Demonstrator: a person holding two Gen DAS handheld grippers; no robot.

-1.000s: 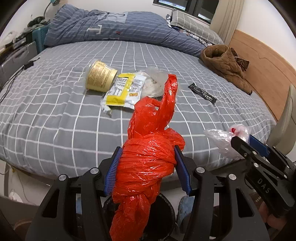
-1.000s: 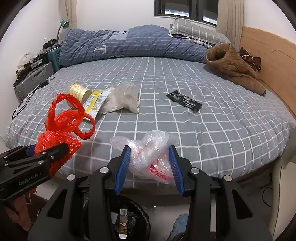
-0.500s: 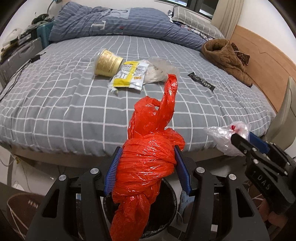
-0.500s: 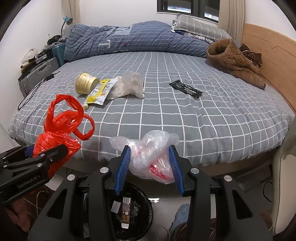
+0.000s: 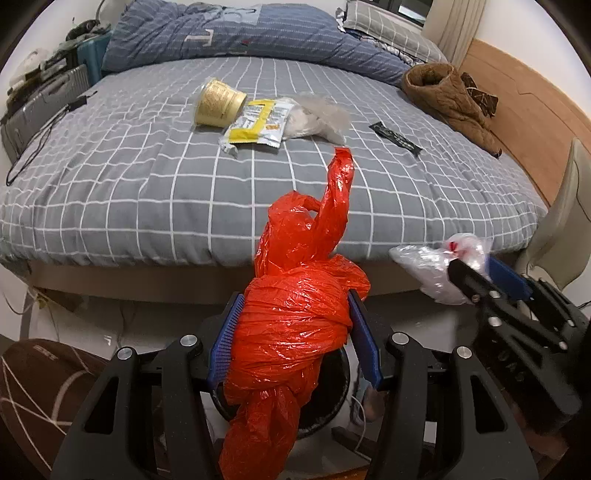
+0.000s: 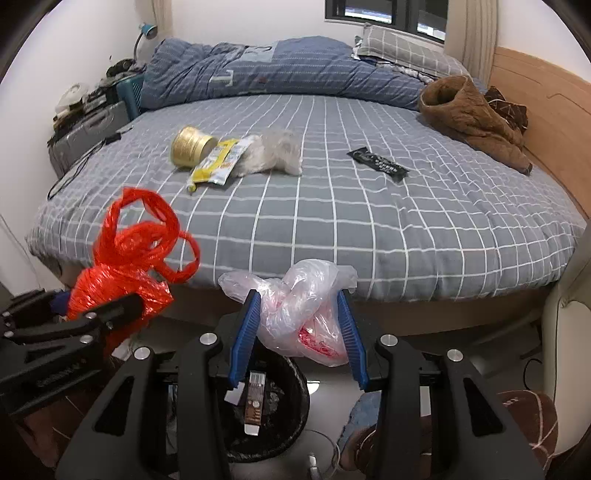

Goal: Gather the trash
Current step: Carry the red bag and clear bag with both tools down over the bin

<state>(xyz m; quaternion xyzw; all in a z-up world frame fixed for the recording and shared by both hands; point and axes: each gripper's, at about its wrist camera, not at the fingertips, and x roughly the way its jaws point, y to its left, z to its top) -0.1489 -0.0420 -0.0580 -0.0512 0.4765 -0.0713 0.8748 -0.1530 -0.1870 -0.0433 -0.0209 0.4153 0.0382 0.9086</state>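
Left tool [image 5: 295, 336]: clamped on knotted red bag [image 5: 291, 325], above black bin [image 5: 332, 398]. Right tool [image 6: 297, 334]: gripping clear plastic bag [image 6: 299, 306] (red print inside), over same bin. On bed [image 6: 369, 229]: yellow cup [image 6: 190, 151], yellow wrapper [image 6: 218, 162], black sachet [image 6: 378, 164]

A bed [image 6: 332, 229] in a grey checked cover is filling the room, a wooden headboard [image 6: 546, 110] lining its right edge beneath white walls [image 6: 240, 22] and a dark window [image 6: 384, 14].
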